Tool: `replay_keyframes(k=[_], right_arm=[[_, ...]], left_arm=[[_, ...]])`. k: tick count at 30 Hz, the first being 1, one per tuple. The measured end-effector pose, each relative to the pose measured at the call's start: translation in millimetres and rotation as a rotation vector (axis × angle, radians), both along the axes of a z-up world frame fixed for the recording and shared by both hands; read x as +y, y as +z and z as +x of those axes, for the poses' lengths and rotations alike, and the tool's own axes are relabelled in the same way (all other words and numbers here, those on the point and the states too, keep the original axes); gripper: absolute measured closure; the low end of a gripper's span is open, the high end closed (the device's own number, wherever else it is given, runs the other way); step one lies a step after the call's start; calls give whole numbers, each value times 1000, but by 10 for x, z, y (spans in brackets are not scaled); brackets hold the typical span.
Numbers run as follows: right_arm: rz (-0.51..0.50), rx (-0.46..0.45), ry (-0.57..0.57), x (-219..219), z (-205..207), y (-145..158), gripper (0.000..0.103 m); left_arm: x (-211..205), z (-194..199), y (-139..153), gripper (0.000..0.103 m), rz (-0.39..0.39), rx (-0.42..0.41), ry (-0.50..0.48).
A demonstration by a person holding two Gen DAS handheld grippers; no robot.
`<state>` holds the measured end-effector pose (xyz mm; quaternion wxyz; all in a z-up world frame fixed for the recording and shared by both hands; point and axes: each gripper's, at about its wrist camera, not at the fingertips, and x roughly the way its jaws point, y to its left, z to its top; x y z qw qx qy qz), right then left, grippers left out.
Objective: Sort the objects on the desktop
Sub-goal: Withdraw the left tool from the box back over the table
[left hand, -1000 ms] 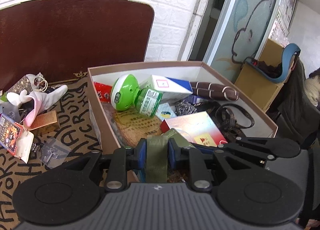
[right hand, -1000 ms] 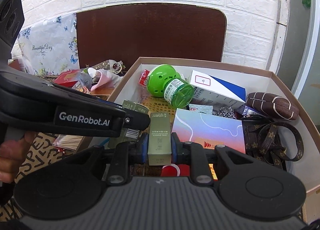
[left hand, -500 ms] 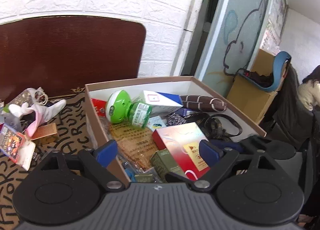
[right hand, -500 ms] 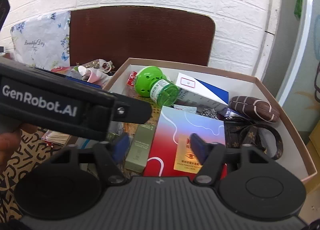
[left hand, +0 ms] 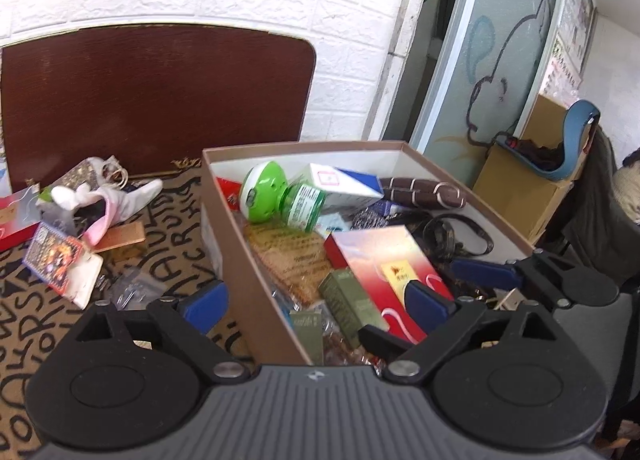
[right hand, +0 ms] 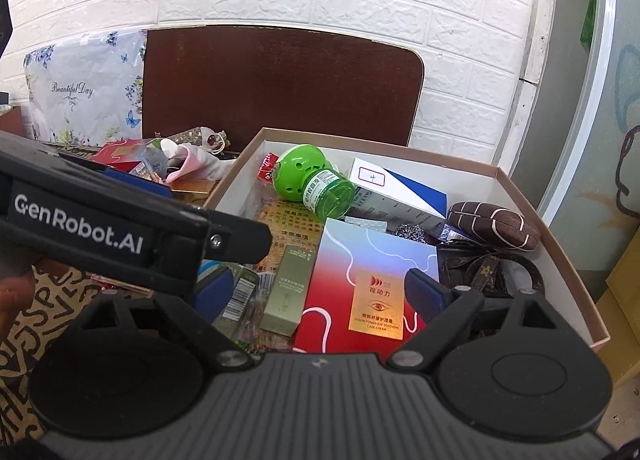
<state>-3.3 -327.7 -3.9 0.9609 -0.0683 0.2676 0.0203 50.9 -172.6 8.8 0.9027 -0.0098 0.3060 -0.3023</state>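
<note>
A brown cardboard box [left hand: 228, 244] [right hand: 576, 280] holds sorted items: a green bottle [left hand: 280, 199] [right hand: 316, 183], a white and blue carton [left hand: 344, 183] [right hand: 396, 195], a red and blue booklet [left hand: 384, 272] [right hand: 368, 284], a brown pouch [right hand: 492, 223] and two olive green cartons [left hand: 352, 308] [right hand: 288, 288]. My left gripper [left hand: 316, 304] is open and empty above the box's near edge. My right gripper [right hand: 316, 292] is open and empty above the cartons and the booklet. The left gripper's arm [right hand: 120, 227] crosses the right wrist view.
On the patterned tablecloth [left hand: 52, 320] left of the box lie a white and pink glove [left hand: 108, 199] [right hand: 200, 163], a gold carton [left hand: 124, 236], a printed card [left hand: 56, 260] and small clear bags [left hand: 132, 288]. A brown board [left hand: 152, 95] leans on the brick wall.
Both grippers were shut on olive green cartons one second ago. They opened, the cartons now lie in the box, and both grippers have drawn back and up.
</note>
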Motion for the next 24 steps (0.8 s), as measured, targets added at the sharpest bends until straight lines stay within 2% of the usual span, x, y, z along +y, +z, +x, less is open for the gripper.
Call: replay_keyframes(k=[5, 24], right_arm=[[0, 0, 0, 35, -59, 31, 13], [-19, -26, 24, 341, -515, 181, 12]], left_arm=[[74, -111, -11, 5, 6, 40, -12], [342, -615, 119, 5, 35, -24, -2]])
